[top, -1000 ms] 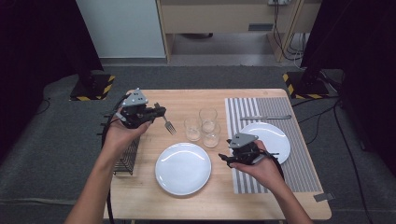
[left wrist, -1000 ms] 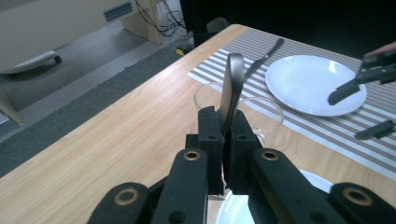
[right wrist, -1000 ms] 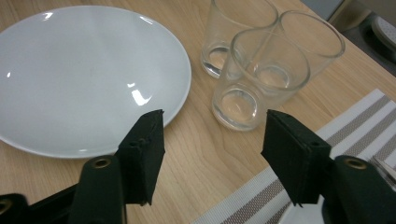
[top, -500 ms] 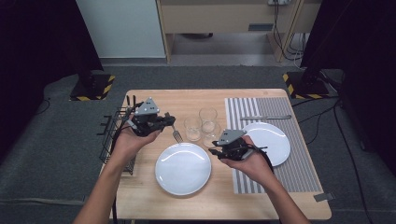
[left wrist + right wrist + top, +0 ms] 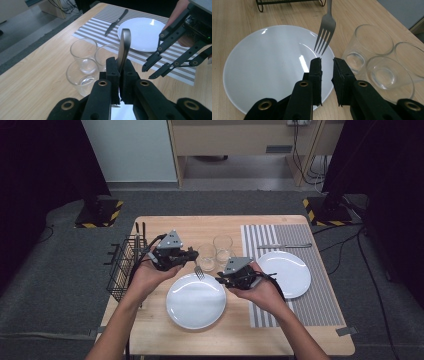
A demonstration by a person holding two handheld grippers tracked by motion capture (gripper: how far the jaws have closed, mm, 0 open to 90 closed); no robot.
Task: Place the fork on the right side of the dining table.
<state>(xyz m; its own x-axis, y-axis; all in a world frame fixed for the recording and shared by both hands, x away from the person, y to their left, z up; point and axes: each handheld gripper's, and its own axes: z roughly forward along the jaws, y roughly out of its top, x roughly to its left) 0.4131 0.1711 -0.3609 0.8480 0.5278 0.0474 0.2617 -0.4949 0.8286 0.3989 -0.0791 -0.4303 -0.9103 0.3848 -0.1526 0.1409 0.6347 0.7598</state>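
My left gripper (image 5: 192,256) is shut on a metal fork (image 5: 199,271), which hangs tines-down over the far edge of the near white plate (image 5: 196,300). In the left gripper view the fork's handle (image 5: 124,47) stands up between the pressed jaws of that gripper (image 5: 119,65). My right gripper (image 5: 218,279) is just right of the tines, pointing left. Its jaws have just been closing and now stand a narrow gap apart with nothing between them. In the right gripper view the tines (image 5: 325,32) hang just beyond that gripper (image 5: 327,62), not touching it.
Three clear glasses (image 5: 223,243) cluster behind the grippers. A striped mat (image 5: 310,305) at the right carries a second white plate (image 5: 285,272) and a knife (image 5: 284,246). A black wire rack (image 5: 125,265) stands at the table's left edge.
Both hands have drawn together over the near plate. The left came right and down with the fork; the right came left, and its jaws narrowed.
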